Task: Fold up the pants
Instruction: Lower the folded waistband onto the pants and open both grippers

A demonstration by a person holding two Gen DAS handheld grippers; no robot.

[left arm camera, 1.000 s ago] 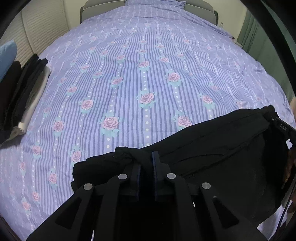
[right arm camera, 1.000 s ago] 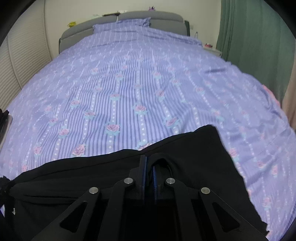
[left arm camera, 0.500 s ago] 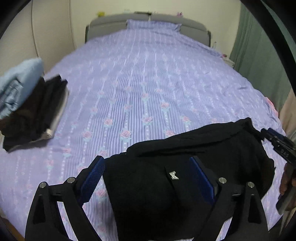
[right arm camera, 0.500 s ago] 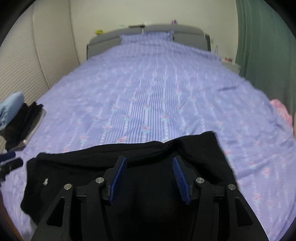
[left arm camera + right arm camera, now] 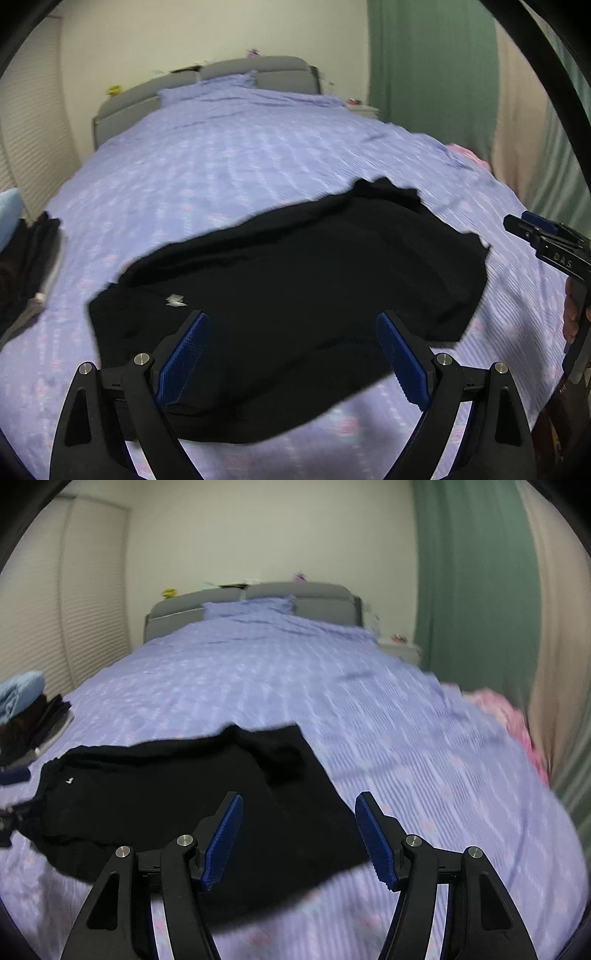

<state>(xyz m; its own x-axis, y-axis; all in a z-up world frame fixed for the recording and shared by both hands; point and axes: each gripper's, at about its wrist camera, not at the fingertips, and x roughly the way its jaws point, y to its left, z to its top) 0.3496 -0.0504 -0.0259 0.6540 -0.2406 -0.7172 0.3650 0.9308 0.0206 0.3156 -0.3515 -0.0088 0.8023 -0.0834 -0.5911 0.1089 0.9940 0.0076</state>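
The black pants (image 5: 295, 280) lie folded in a flat pile on the near part of the bed, with a small white logo (image 5: 174, 300) near their left end. They also show in the right wrist view (image 5: 177, 805). My left gripper (image 5: 293, 360) is open and empty, raised above the near edge of the pants. My right gripper (image 5: 297, 840) is open and empty, above the pants' right end. The right gripper also shows at the right edge of the left wrist view (image 5: 546, 243).
The bed (image 5: 229, 162) has a purple striped floral cover and a grey headboard (image 5: 317, 602). A stack of folded dark and light-blue clothes (image 5: 26, 716) sits at the bed's left edge. A green curtain (image 5: 465, 590) hangs on the right, with pink fabric (image 5: 506, 716) below it.
Both grippers went from shut on the pants to open, letting them drop onto the bed. Both then pulled back and up, away from the pants.
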